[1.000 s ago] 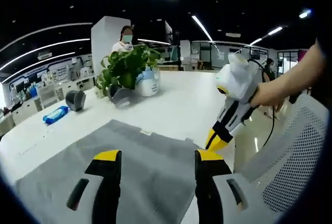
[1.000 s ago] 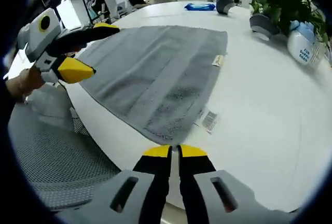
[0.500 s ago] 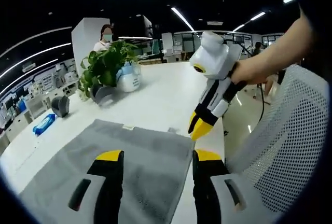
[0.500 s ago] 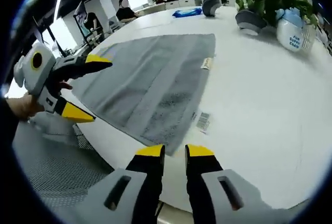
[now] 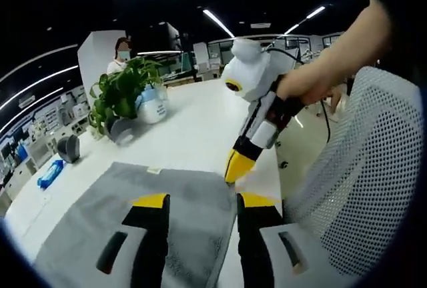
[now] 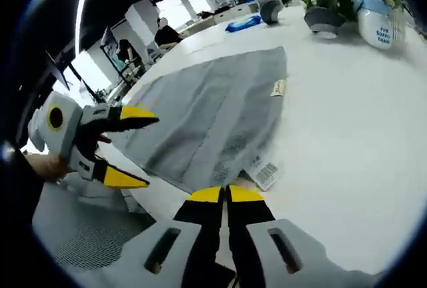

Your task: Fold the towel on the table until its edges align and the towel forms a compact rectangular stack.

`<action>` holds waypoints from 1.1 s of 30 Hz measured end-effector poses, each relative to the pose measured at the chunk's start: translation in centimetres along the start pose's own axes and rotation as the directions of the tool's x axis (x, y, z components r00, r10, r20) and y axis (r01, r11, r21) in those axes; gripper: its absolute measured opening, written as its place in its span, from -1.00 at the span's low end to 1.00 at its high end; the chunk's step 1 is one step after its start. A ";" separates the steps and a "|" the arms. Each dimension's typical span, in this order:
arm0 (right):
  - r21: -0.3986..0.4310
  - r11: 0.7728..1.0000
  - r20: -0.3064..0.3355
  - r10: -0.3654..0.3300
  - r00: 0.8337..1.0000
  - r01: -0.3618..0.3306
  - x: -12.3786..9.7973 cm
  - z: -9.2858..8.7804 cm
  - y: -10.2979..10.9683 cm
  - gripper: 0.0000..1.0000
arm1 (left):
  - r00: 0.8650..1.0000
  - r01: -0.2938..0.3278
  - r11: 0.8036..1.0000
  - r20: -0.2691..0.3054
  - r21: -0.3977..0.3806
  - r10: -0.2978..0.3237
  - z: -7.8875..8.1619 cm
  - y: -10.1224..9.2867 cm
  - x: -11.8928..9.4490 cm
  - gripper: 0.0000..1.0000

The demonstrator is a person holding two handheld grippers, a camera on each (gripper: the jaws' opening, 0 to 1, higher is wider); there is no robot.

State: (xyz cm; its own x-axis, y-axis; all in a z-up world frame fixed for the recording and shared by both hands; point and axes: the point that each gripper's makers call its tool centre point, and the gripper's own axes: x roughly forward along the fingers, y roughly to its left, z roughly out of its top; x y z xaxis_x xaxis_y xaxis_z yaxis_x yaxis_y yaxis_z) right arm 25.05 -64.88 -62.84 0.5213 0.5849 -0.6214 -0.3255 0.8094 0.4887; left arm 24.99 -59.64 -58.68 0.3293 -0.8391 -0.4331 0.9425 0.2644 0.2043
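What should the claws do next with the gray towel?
Probably close the left claw on the towel edge under it. Its jaws stand open over the near edge, while the right claw looks shut at the near corner, apparently pinching it. With both corners held, the near edge could be lifted across to fold.

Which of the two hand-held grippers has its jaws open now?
The left hand-held gripper: its yellow-tipped jaws stand apart beside the grey towel. The right hand-held gripper has its jaws together at the towel's near corner.
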 end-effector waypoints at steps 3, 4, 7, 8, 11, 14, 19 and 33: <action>0.022 0.998 0.049 0.060 0.997 -0.061 -0.2 1.6 1.5 -1.00 | 1.000 0.021 1.000 -0.003 0.001 -0.021 0.0 -0.6 0.2 -0.40; 0.018 0.997 0.054 0.070 0.996 -0.071 -0.3 2.0 2.0 -1.00 | 1.000 0.028 1.000 0.001 -0.005 -0.028 0.0 -0.7 0.3 -0.41; -0.004 0.994 0.067 0.108 0.992 -0.108 0.0 3.2 3.5 -1.00 | 0.999 0.032 0.999 0.000 -0.020 -0.032 0.0 -0.9 0.4 -0.42; -0.004 0.992 0.076 0.127 0.989 -0.127 0.1 3.7 4.1 -1.00 | 1.000 0.026 0.999 -0.001 -0.019 -0.026 0.0 -0.8 0.4 -0.43; -0.010 0.984 0.088 0.179 0.980 -0.179 0.4 4.7 6.0 -1.00 | 0.999 -0.030 1.000 -0.017 -0.004 0.030 -0.2 0.3 0.2 -0.43; -0.030 0.980 0.077 0.199 0.977 -0.198 0.9 5.2 7.0 -1.00 | 0.994 -0.104 0.994 -0.009 0.030 0.104 0.0 1.9 -0.2 -0.44; 0.000 0.969 0.087 0.248 0.965 -0.249 1.3 6.1 8.4 -1.00 | 0.984 -0.177 0.982 0.001 0.061 0.177 0.4 3.6 -1.2 -0.70; -0.005 0.955 0.018 0.298 0.955 -0.298 2.9 7.7 9.5 -1.00 | 0.970 -0.244 0.970 -0.017 0.011 0.244 0.2 5.5 -2.1 -0.83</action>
State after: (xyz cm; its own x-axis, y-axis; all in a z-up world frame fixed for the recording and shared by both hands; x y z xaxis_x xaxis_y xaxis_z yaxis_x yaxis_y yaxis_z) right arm 29.59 -55.91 -55.30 0.4153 0.7982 -0.4364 -0.4696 0.5990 0.6486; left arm 29.52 -56.54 -56.47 0.5504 -0.7410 -0.3846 0.8329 0.4560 0.3135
